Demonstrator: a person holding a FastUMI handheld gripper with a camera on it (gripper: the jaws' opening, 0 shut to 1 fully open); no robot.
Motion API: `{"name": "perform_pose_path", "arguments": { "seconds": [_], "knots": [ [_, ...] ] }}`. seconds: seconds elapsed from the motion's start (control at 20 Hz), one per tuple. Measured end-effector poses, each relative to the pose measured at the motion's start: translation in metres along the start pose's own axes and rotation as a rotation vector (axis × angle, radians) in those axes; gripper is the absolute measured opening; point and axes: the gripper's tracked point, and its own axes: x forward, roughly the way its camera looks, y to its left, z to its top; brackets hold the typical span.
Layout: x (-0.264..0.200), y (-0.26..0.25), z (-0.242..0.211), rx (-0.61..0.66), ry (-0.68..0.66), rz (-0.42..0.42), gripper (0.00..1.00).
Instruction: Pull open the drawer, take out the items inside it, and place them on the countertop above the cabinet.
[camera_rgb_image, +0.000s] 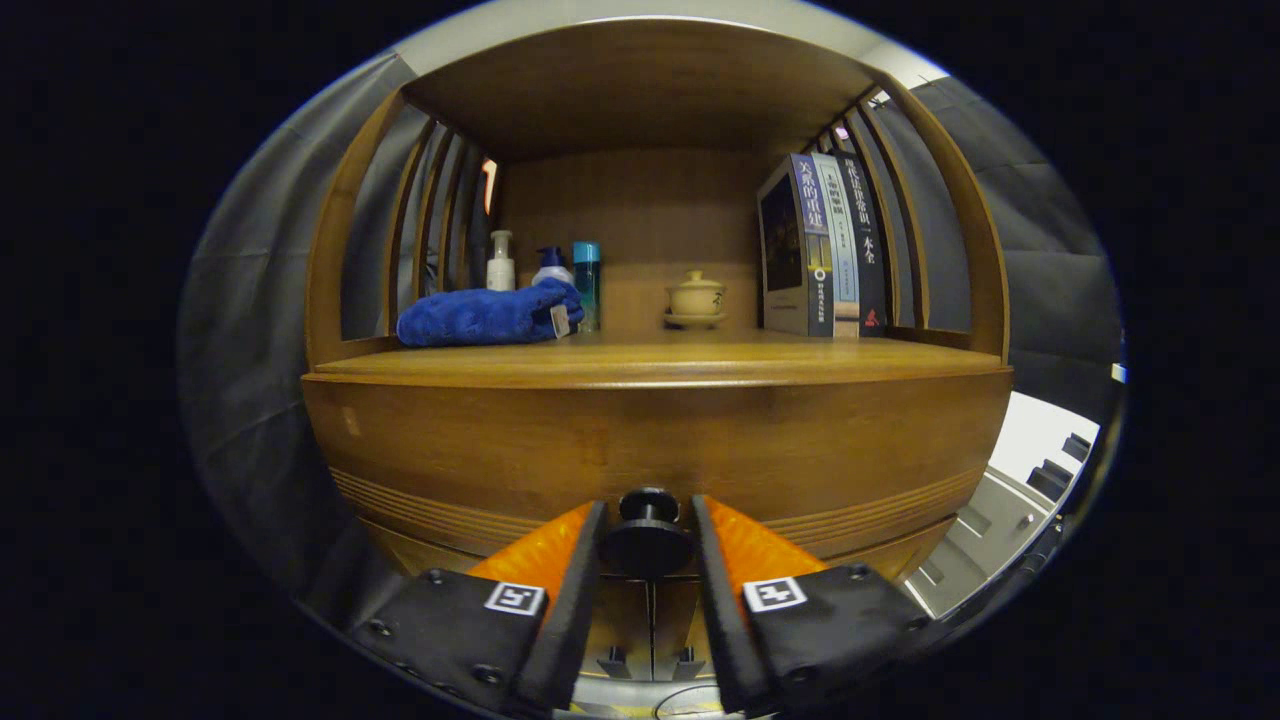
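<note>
Your gripper (648, 535) has its jaws straddling the drawer knob (647, 535), one finger on each side, apparently touching; can't tell if they're clamping. Drawer front (650, 440) looks closed. On the desk (650, 360) above: blue towel (485, 317) at 10 o'clock, books (822, 245) at 2 o'clock.

The camera rides the gripper (648, 525), low and close before the drawer (650, 440), facing it level; the shelf (650, 362) lies above and beyond the fingers.
</note>
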Motion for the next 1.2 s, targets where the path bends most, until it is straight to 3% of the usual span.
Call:
{"name": "perform_pose_path", "arguments": {
  "seconds": [0.1,0.4,1.2],
  "knots": [
    [0.000,0.000,-0.002,0.005,-0.001,0.009,0.58],
    [-0.002,0.000,-0.002,0.076,0.027,0.030,0.40],
    [-0.073,0.002,-0.016,0.054,0.051,0.011,0.40]
  ]
}}
